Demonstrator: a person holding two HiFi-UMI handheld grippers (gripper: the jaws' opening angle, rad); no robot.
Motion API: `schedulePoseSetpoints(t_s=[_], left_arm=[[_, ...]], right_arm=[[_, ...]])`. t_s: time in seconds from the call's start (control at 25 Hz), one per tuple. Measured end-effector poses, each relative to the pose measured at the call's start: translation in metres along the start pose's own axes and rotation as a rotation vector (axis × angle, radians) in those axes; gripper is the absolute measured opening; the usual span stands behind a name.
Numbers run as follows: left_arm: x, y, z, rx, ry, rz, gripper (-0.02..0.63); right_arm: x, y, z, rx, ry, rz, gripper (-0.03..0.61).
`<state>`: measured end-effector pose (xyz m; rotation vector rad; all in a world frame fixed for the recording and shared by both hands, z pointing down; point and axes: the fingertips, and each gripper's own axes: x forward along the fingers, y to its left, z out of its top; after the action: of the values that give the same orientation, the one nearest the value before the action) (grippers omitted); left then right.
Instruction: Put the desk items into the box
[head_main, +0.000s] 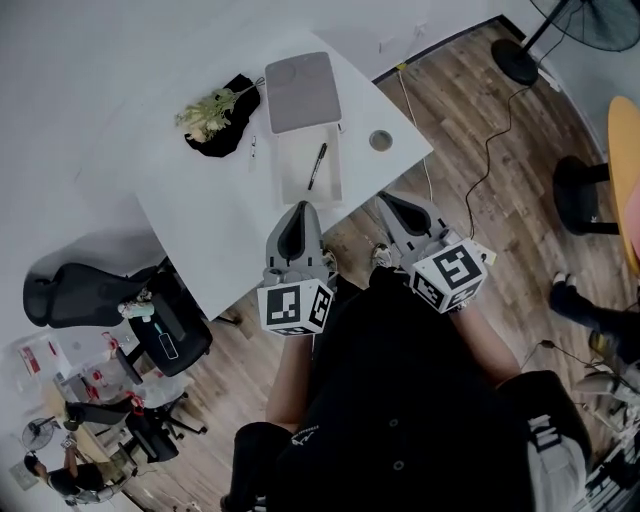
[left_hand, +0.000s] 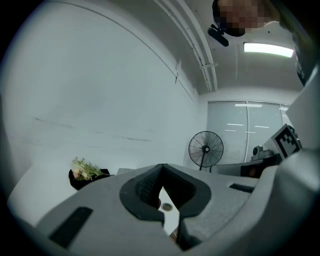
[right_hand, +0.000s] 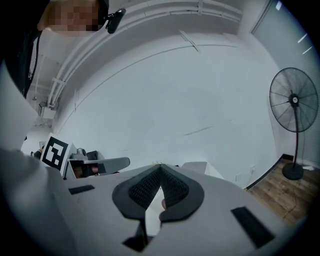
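Both tools empty, jaws closed tip to tip: left gripper (head_main: 299, 212) and right gripper (head_main: 392, 205) hover at the desk's near edge. Box (head_main: 290, 185) lies just ahead, with a pen (head_main: 317, 166) inside. Next, probably: open wide before reaching for the round piece (head_main: 381, 140) (low, flat). Plant sprig (head_main: 215, 105) and grey pad (head_main: 302, 90) lie beyond the box; nothing seems to block the reach.

Fan (head_main: 590, 25) cut by top edge, small item (head_main: 253, 148) beside black bag (head_main: 218, 142) too small to identify.
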<state>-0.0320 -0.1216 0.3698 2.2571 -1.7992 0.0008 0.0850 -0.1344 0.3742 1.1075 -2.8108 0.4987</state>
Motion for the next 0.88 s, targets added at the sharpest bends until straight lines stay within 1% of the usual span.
schedulePoseSetpoints(t_s=[0.16, 0.32, 0.52, 0.64, 0.8, 0.88], left_arm=[[-0.022, -0.014, 0.005, 0.035, -0.043, 0.01, 0.006], [-0.042, -0.02, 0.0, 0.063, -0.063, 0.032, 0.006], [-0.056, -0.026, 0.001, 0.061, -0.1, 0.002, 0.006], [-0.057, -0.022, -0.002, 0.071, -0.096, 0.002, 0.006], [-0.056, -0.014, -0.001, 0.095, -0.09, 0.019, 0.006], [-0.057, -0.014, 0.002, 0.096, -0.093, 0.014, 0.006]], right_arm=[[-0.008, 0.009, 0.006, -0.021, -0.022, 0.044, -0.002], [-0.013, 0.017, 0.008, -0.024, -0.042, 0.074, -0.002], [-0.014, 0.025, 0.011, -0.028, -0.056, 0.095, -0.002], [-0.012, 0.033, 0.007, -0.044, -0.045, 0.112, -0.002], [-0.006, 0.037, 0.008, -0.075, -0.047, 0.109, -0.002], [-0.006, 0.041, 0.012, -0.091, -0.053, 0.108, -0.002]])
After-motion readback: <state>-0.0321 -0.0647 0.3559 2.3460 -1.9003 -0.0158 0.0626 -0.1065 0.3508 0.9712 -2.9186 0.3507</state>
